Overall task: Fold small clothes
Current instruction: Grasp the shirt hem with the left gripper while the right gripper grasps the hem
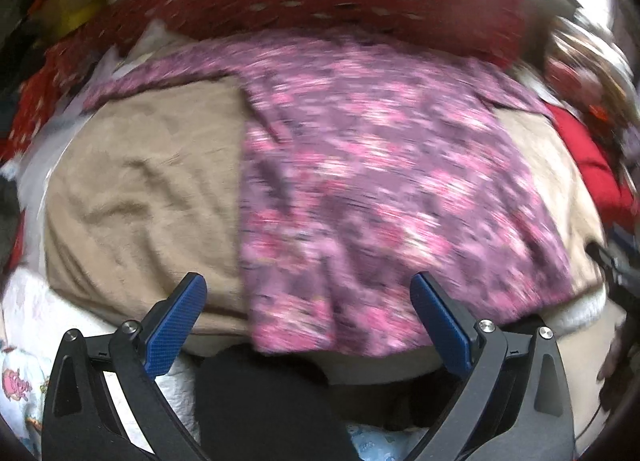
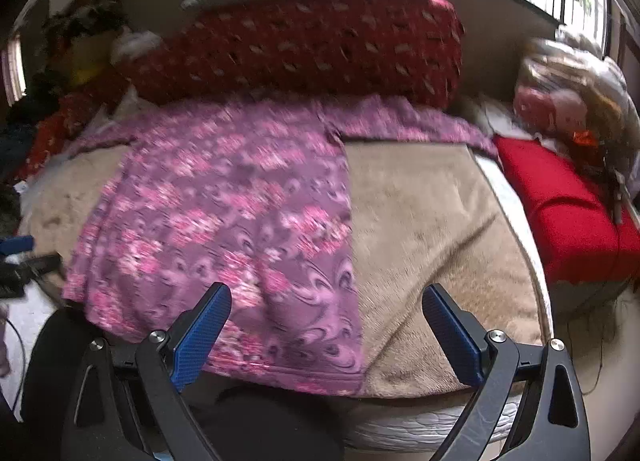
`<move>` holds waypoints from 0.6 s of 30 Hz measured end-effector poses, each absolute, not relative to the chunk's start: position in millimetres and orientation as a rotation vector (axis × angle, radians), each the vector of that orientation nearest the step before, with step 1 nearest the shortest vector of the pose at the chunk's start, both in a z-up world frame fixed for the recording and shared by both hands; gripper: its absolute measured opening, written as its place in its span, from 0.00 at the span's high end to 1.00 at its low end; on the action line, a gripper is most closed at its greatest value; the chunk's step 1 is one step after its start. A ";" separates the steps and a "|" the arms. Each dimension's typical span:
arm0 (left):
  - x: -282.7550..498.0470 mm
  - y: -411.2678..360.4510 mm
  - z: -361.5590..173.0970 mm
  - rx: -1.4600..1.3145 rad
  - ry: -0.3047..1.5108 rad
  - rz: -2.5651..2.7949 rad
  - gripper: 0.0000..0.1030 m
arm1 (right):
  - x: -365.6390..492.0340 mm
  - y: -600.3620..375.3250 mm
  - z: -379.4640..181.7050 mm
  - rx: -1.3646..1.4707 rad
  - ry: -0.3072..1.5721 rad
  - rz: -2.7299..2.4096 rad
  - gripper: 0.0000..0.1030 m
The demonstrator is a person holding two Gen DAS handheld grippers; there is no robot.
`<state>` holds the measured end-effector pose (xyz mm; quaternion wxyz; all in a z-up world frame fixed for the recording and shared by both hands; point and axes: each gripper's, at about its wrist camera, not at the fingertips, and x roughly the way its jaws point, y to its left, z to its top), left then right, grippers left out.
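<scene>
A purple garment with a pink flower print (image 1: 360,181) lies spread flat on a tan blanket (image 1: 148,189) that covers the bed. In the right wrist view the garment (image 2: 224,213) covers the left and middle of the blanket (image 2: 432,229). My left gripper (image 1: 308,321) is open and empty, just above the garment's near hem. My right gripper (image 2: 326,333) is open and empty, over the garment's near right corner. Part of the left gripper shows at the left edge of the right wrist view (image 2: 18,245). Both views are blurred.
A dark red patterned pillow (image 2: 304,49) lies along the far edge of the bed. A red folded cloth (image 2: 568,213) lies to the right. Piled clothes (image 1: 48,61) sit at the far left. A dark shape (image 1: 264,401) fills the space below the bed's near edge.
</scene>
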<state>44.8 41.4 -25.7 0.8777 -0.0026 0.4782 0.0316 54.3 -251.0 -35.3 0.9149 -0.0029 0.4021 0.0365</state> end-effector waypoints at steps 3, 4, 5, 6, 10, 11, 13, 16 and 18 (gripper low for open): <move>62.4 76.8 -36.4 -0.076 1.058 0.155 0.01 | 66.8 -266.4 -57.1 0.052 0.905 0.058 0.06; 66.9 86.4 -41.8 -0.096 1.081 0.169 0.01 | 70.9 -272.6 -65.6 0.084 0.934 0.056 0.06; 69.5 90.3 -46.2 -0.106 1.101 0.170 0.01 | 74.1 -278.0 -73.4 0.112 0.960 0.055 0.06; 70.1 89.8 -49.3 -0.106 1.115 0.166 0.01 | 77.9 -282.7 -81.1 0.138 0.984 0.054 0.06; 74.9 68.7 -69.9 -0.091 1.218 0.084 0.01 | 88.7 -290.5 -106.5 0.233 1.070 0.083 0.07; 77.0 62.1 -77.9 -0.079 1.246 0.069 0.01 | 90.3 -290.2 -110.8 0.248 1.082 0.097 0.07; 79.4 53.6 -91.2 -0.057 1.295 0.071 0.03 | 90.7 -287.2 -114.5 0.248 1.082 0.111 0.08; 79.9 56.0 -104.3 -0.085 1.356 0.059 0.47 | 86.9 -279.9 -108.0 0.206 1.054 0.147 0.35; 77.6 65.8 -103.4 -0.134 1.359 0.059 0.66 | 84.3 -275.6 -104.0 0.155 1.045 0.161 0.59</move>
